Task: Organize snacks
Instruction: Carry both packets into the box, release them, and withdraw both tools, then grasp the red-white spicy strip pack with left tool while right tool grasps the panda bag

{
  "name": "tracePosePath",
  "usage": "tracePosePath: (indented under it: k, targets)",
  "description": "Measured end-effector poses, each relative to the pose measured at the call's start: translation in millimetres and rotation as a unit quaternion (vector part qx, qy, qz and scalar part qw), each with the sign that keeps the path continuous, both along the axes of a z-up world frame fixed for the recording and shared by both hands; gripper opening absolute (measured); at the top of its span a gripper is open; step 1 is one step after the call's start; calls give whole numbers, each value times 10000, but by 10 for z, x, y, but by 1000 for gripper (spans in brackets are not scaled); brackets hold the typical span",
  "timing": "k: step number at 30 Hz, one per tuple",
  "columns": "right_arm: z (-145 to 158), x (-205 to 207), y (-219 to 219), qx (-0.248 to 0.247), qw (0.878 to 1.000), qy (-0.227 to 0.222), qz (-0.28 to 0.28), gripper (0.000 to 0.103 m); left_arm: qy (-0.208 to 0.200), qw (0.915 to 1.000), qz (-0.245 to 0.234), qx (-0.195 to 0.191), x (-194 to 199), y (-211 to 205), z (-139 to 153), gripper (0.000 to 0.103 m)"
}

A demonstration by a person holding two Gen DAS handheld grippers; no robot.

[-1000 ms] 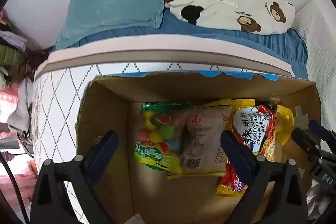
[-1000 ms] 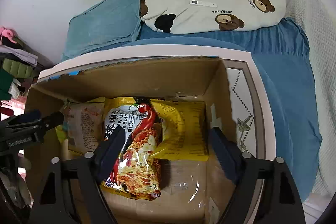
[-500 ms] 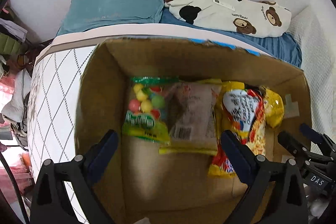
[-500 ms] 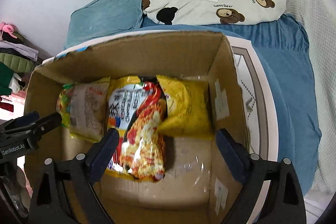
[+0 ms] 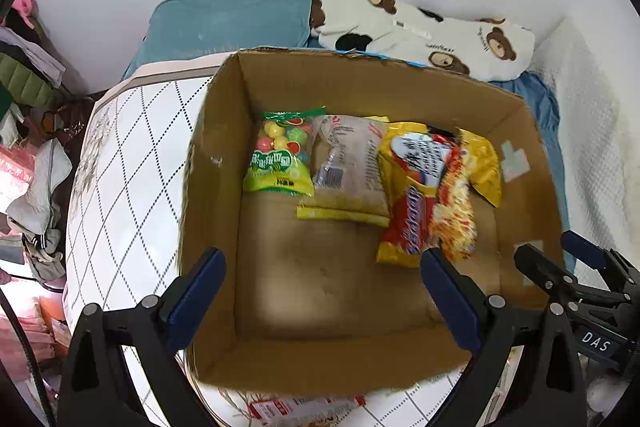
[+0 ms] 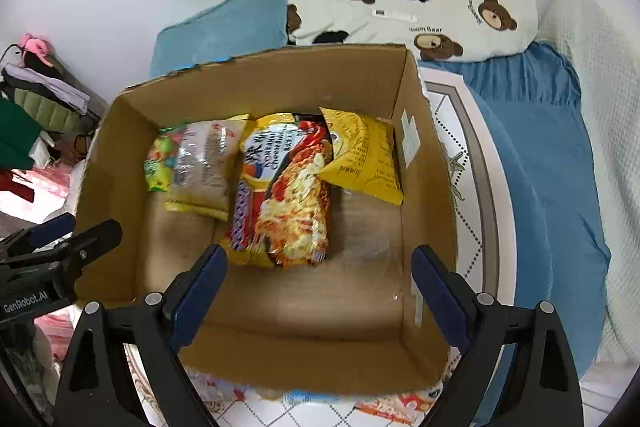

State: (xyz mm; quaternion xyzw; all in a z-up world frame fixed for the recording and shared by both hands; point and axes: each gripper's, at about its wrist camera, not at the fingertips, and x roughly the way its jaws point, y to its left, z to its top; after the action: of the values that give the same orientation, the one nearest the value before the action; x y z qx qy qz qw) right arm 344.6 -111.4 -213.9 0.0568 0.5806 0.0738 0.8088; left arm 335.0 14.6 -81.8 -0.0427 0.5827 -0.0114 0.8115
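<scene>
An open cardboard box stands on a white quilted surface. Along its far wall lie several snack packs: a green candy bag, a clear cracker pack, a red-and-yellow noodle pack and a yellow pack. My left gripper is open and empty above the box's near half. My right gripper is open and empty above the near half too; it shows at the right in the left wrist view.
More snack packs lie on the quilted surface just in front of the box. Behind are a teal pillow, a bear-print pillow and a blue blanket. Clothes pile at the left.
Both grippers have risen and drawn back from the box, so its whole floor and near wall now show. The snacks have not moved. Both grippers stay open.
</scene>
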Motion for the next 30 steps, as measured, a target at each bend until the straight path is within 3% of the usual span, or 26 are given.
tracePosePath:
  k: [12,17,20,24,26,30]
  targets:
    - [617,-786,-84,479,9965,-669,-125,95,-853,9963,-63,-14,-752,-145,541,100]
    - [544,-1112,-135,814,9952,-480,-238,95,-952,9954,-117,51,-1087,-121,564,100]
    - [265,-1293,-165,988,9946,-135,-299,95,-900,9946,-292,434,-1345,-97,338,100]
    - [-210,-1458,-227,1181,9910,443,-449,93,-263,9894,-928,1086,-1552,-126,-310,100]
    - [-415,-1516,-228,1143,9903,660,-437,81,53,9828,-1303,1305,-1615,-169,-644,100]
    - [-642,-1620,-268,990,9899,861,-536,81,586,9597,-2089,1788,-1714,-295,-1279,100]
